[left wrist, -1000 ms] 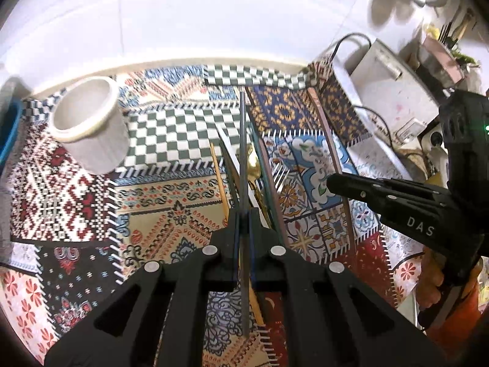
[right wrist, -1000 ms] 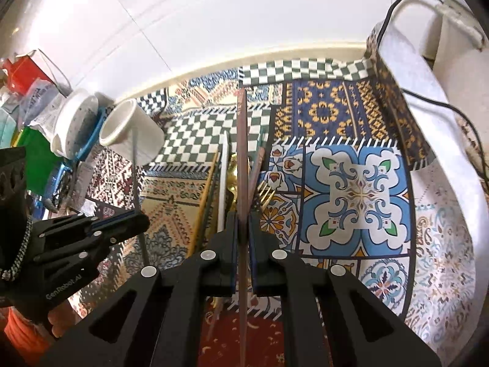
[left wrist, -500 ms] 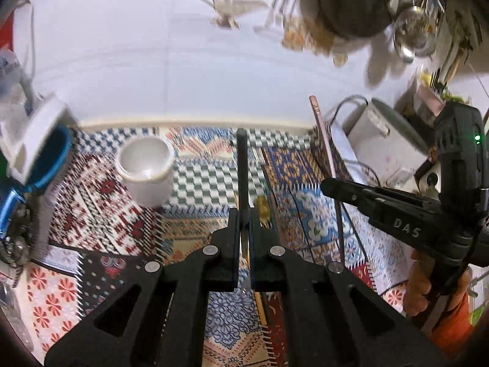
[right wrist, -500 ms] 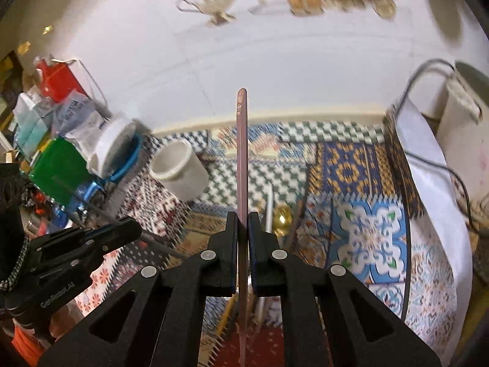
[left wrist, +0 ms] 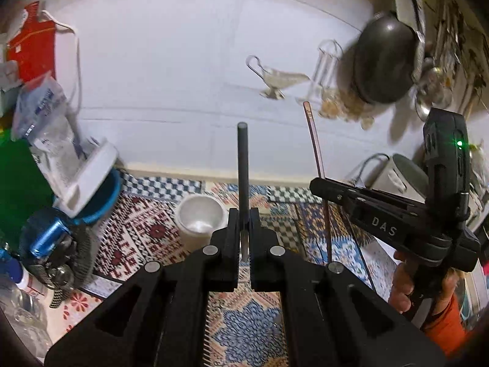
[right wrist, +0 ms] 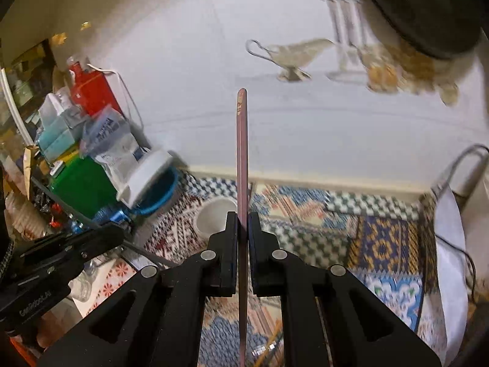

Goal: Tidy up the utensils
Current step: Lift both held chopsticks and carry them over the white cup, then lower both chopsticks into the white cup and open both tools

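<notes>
While both grippers are up over the patterned cloth (left wrist: 143,232) on the worktop, each has a slim utensil pinched between its jaws. At the far left of the left wrist view sits clutter: a red carton (left wrist: 30,46), a plastic bag (left wrist: 45,113), a green box (left wrist: 18,180) and a blue-rimmed container (left wrist: 101,195) tipped on its side. Next comes the white cup (left wrist: 198,217), standing upright on the cloth with its mouth open, just left of the left gripper (left wrist: 243,214). That gripper's jaws are clamped on a dark grey utensil handle (left wrist: 243,165), which sticks up past them toward the white wall. Further right, the right gripper (left wrist: 318,185) holds a thin pinkish-brown utensil handle (left wrist: 313,140), also pointing upward, its tip near a dark round pot (left wrist: 385,61). A hand (left wrist: 406,284) with an orange sleeve (left wrist: 443,330) grips that tool.

From the right wrist view, the cup (right wrist: 214,217) lies just left of the clamped pinkish handle (right wrist: 242,153).
</notes>
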Demonstrator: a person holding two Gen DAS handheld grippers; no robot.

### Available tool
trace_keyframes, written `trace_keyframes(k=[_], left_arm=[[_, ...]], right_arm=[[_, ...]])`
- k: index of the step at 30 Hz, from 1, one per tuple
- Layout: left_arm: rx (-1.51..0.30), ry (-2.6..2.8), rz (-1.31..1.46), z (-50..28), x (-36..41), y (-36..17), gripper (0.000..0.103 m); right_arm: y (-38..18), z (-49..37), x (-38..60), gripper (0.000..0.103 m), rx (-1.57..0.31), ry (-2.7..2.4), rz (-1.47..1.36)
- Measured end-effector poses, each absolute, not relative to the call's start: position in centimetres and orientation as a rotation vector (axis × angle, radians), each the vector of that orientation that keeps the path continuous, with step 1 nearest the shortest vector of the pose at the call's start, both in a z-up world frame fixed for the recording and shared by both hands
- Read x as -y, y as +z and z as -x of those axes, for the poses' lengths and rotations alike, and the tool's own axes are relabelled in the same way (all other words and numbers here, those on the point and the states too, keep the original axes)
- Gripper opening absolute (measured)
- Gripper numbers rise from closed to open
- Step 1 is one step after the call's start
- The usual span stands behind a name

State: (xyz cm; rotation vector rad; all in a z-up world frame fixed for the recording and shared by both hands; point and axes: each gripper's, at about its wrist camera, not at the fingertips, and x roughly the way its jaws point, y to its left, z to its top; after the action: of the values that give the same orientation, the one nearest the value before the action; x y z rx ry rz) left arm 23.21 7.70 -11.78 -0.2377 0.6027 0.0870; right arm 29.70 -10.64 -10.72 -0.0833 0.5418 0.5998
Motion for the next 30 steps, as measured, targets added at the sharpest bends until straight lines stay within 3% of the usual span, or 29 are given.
trace_keyframes(k=[14, 30], left_arm=[[-0.565, 0.187, 0.295, -25.4, -13.2, -10.8, 0.003], [-0.634, 0.207, 0.341, -30.2, -17.1, -14.2, 0.003]], right_arm=[[-9.3, -35.0, 3.4, 0.006, -0.476, 0.709, 0.111], [-13.9, -42.1, -2.3, 0.006, -0.497, 0.683, 0.169]])
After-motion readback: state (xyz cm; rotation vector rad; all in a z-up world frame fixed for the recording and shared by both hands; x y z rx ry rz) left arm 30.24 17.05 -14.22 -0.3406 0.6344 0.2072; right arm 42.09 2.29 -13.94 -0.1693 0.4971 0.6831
